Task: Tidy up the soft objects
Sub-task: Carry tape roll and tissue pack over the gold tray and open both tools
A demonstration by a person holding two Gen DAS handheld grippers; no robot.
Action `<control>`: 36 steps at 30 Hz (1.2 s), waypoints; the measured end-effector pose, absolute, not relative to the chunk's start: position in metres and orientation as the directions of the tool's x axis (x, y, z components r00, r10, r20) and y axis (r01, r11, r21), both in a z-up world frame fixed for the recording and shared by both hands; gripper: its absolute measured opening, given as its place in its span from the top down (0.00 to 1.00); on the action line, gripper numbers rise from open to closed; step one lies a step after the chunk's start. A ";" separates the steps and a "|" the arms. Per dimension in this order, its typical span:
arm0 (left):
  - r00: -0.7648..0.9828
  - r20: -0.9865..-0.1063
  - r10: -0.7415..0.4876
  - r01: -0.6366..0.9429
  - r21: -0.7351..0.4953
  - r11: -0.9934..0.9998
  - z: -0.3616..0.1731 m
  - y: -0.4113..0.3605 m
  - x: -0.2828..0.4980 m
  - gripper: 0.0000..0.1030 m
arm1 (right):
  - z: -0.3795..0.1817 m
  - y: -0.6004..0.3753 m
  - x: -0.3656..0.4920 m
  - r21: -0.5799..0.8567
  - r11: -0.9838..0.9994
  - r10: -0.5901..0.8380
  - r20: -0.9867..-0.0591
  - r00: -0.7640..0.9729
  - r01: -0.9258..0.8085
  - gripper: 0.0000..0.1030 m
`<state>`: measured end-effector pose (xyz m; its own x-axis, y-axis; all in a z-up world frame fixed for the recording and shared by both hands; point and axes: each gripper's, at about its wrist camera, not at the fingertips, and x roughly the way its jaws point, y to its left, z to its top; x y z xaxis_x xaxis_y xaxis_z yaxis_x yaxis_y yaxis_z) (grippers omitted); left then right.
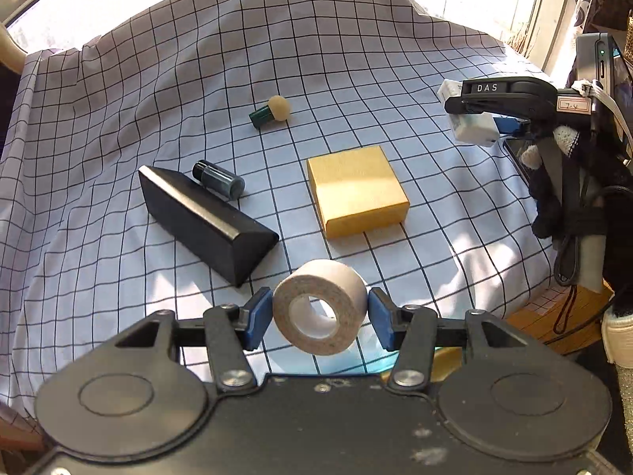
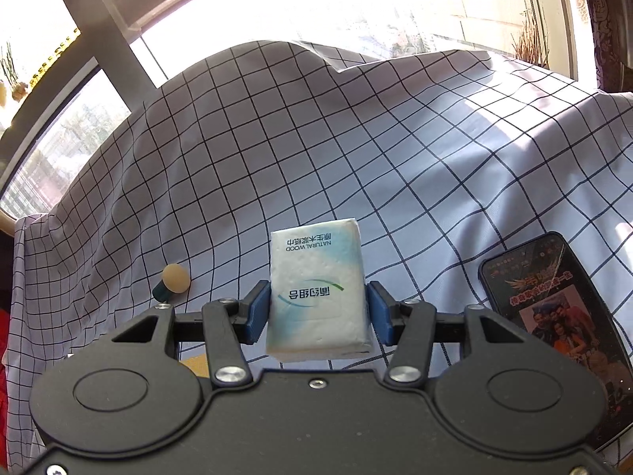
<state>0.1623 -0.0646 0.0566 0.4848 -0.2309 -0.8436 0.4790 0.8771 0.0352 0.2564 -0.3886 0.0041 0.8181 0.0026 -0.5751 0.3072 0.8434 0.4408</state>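
white tape roll, tissue pack, both lifted

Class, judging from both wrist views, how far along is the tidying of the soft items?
Nothing looks sorted yet. In hand: left gripper holds the tape roll; right gripper holds the tissue pack. Left: the sponge applicator lies on the checked cloth.

Checked cloth w/ gold box, black wedge, phone

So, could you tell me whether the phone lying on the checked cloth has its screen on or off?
On. In the right wrist view the phone lies face up on the checked cloth, its screen lit with a colourful picture and text.
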 end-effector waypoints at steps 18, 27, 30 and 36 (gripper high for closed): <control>0.426 -0.863 -0.270 0.497 -0.026 0.868 0.026 -0.018 0.064 0.52 | 0.015 -0.291 0.062 0.455 0.873 0.157 -0.603 0.782 0.175 0.50; 0.429 -0.861 -0.271 0.497 -0.025 0.867 0.017 -0.026 0.069 0.40 | 0.024 -0.258 0.030 0.355 0.925 0.159 -0.681 0.715 0.133 0.50; 0.448 -0.854 -0.264 0.472 -0.025 0.881 0.020 -0.017 0.071 0.32 | 0.026 -0.247 0.030 0.310 0.944 0.142 -0.685 0.715 0.110 0.48; 0.464 -0.854 -0.237 0.414 -0.028 0.910 0.022 0.006 0.073 0.29 | 0.026 -0.235 0.035 0.269 0.959 0.131 -0.702 0.700 0.090 0.48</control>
